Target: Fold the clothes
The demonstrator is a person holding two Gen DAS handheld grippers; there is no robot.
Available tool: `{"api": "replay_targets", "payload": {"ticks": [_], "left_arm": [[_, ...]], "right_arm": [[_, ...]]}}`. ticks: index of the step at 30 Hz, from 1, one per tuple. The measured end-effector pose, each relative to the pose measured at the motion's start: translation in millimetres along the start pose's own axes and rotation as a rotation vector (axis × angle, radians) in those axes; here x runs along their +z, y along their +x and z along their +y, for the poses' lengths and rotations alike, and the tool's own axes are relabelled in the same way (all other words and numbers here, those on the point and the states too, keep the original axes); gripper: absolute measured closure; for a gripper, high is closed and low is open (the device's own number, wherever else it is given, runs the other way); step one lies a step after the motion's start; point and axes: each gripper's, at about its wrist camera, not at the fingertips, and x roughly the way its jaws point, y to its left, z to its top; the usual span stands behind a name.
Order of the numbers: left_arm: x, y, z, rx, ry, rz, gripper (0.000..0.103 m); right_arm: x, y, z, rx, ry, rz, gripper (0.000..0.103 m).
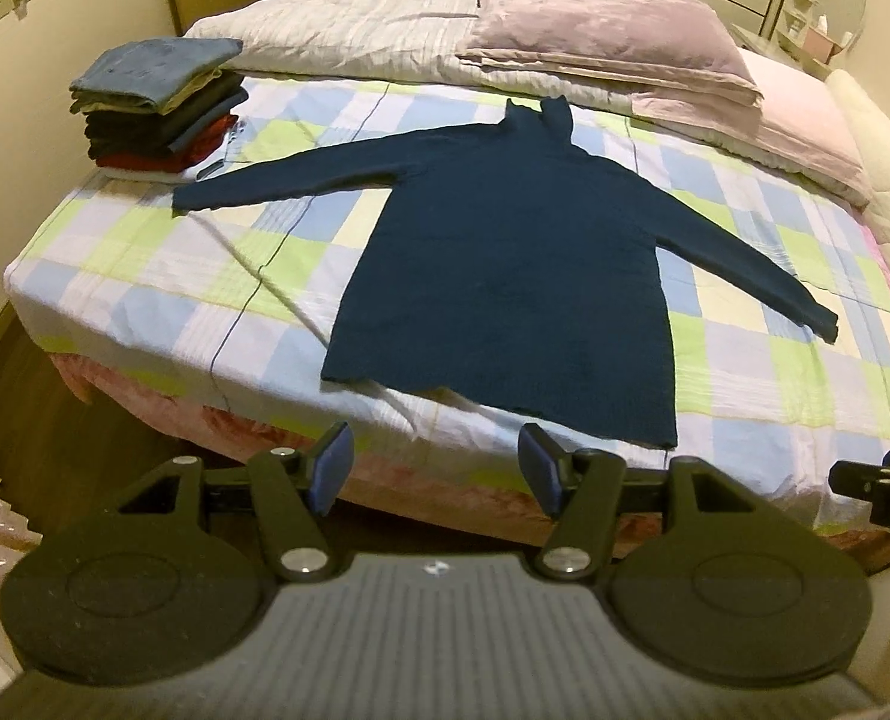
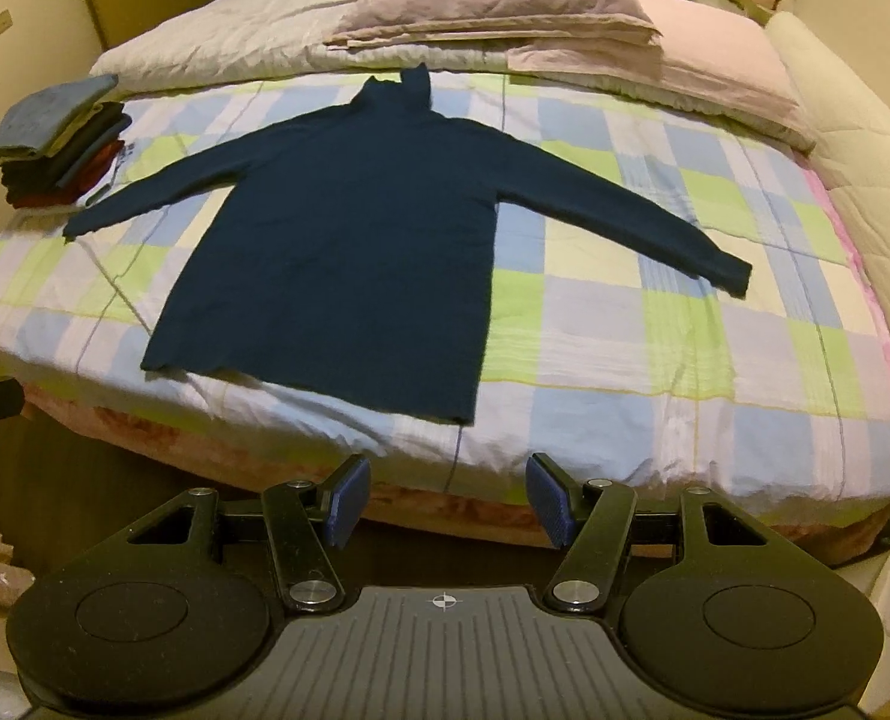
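A dark blue turtleneck sweater (image 1: 505,258) lies flat on the checked bedspread (image 1: 163,276), both sleeves spread out, hem toward me. It also shows in the right wrist view (image 2: 337,252). My left gripper (image 1: 436,471) is open and empty, held off the bed's near edge just below the hem. My right gripper (image 2: 448,501) is open and empty, also off the near edge, below the hem's right corner. Part of the right gripper (image 1: 877,480) shows at the right edge of the left wrist view.
A stack of folded clothes (image 1: 157,102) sits at the bed's far left corner, next to the left sleeve end. A folded quilt and pillows (image 1: 565,42) lie along the far side. Wooden floor (image 1: 55,438) lies to the left of the bed.
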Motion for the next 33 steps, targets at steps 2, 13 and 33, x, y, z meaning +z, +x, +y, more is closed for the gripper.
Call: {"api": "replay_targets", "payload": {"ticks": [2, 13, 33], "left_arm": [[-2.1, -1.4, 2.4, 0.009, -0.009, 0.002, 0.046], [-6.1, -5.3, 5.8, 0.035, -0.023, 0.005, 0.045], [-0.8, 1.3, -5.7, 0.027, -0.003, 0.003, 0.043]], "right_arm": [[0.0, 1.6, 3.3, 0.009, -0.01, 0.004, 0.042], [-2.5, 6.9, 9.3, 0.041, -0.033, 0.016, 0.042], [2.4, 8.7, 0.2, 0.009, 0.008, 0.024, 0.042]]}}
